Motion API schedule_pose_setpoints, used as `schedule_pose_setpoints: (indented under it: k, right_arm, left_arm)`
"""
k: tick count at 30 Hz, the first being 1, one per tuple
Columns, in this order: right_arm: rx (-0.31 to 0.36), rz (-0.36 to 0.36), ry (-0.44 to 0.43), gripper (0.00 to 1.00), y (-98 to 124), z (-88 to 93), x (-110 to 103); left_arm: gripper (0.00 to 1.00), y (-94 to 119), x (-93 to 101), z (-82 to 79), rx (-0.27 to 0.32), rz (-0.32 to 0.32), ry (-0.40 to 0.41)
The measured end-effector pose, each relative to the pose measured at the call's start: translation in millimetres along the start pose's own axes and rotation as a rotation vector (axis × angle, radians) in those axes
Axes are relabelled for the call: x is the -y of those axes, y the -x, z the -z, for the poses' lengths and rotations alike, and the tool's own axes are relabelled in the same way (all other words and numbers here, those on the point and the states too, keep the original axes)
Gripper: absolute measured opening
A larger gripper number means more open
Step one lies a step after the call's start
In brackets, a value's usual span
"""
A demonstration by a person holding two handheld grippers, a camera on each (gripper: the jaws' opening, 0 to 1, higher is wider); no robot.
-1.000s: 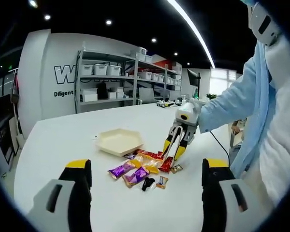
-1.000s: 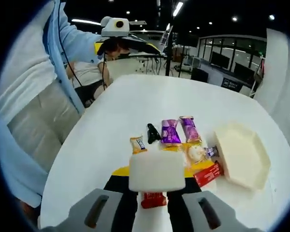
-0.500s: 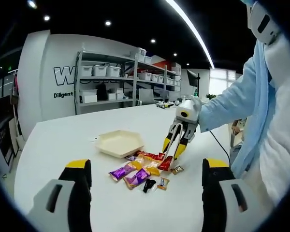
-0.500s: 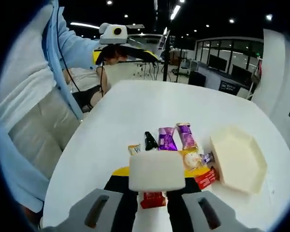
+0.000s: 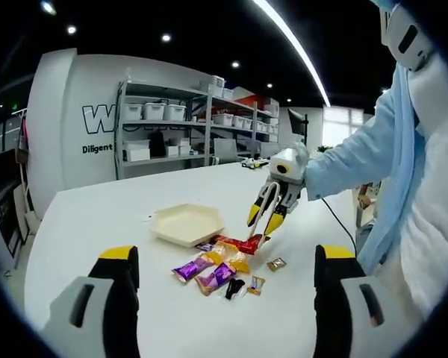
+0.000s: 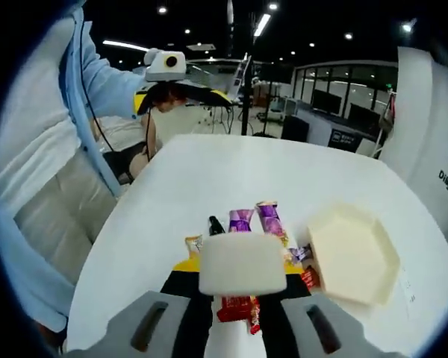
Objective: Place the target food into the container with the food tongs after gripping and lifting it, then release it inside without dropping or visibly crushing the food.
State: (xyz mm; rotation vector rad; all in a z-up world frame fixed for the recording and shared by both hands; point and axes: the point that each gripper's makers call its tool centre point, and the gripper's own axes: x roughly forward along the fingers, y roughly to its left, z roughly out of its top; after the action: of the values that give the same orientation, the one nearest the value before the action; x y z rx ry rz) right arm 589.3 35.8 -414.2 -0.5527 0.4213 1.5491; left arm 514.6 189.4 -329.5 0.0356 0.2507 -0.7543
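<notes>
In the left gripper view my right gripper [image 5: 263,219] comes in from the right. It is shut on the food tongs [image 5: 260,227], whose tips pinch a red packet [image 5: 243,243] held just above the snack pile [image 5: 213,270]. The cream hexagonal tray [image 5: 185,224] lies empty to the left of the pile. In the right gripper view the red packet [image 6: 237,307] hangs low between the jaws of my right gripper [image 6: 237,287], under the tongs' white block [image 6: 243,264]. The tray [image 6: 351,255] sits to the right, purple packets [image 6: 250,218] ahead. My left gripper [image 5: 225,257] is open and holds nothing.
The white table [image 5: 89,216] has bare surface around the pile. A small gold candy [image 5: 275,263] and a black item [image 5: 231,287] lie near the pile. The person's light blue sleeve [image 5: 358,160] reaches in from the right. Shelving [image 5: 187,119] stands beyond the table.
The right gripper has risen with the tongs, and the red packet has come up off the table. The loose snacks and the tray have stayed put.
</notes>
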Motion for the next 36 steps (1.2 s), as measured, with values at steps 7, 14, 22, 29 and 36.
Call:
schedule_pose_setpoints:
  k: [7,14,22,29,36]
  right_arm:
    - [0.015,0.046,0.0,0.16,8,-13.2,22]
    - [0.021,0.101,-0.009,0.16,8,-22.6,56]
    - [0.035,0.158,-0.042,0.16,7,-27.6,93]
    - [0.016,0.155,-0.056,0.15,-2,-18.9,103]
    - [-0.014,0.071,-0.046,0.15,-1,-3.2,74]
  left_arm:
    - [0.95,2,-0.1,2.5,-0.006,-0.003,0.003]
    - [0.94,6,-3.0,3.9,-0.013,-0.016,0.012]
    - [0.94,12,-7.3,5.5,-0.02,-0.037,0.019]
    - [0.94,19,-10.8,7.3,-0.028,-0.052,0.02]
    - [0.94,17,-15.0,7.2,-0.024,-0.061,0.026]
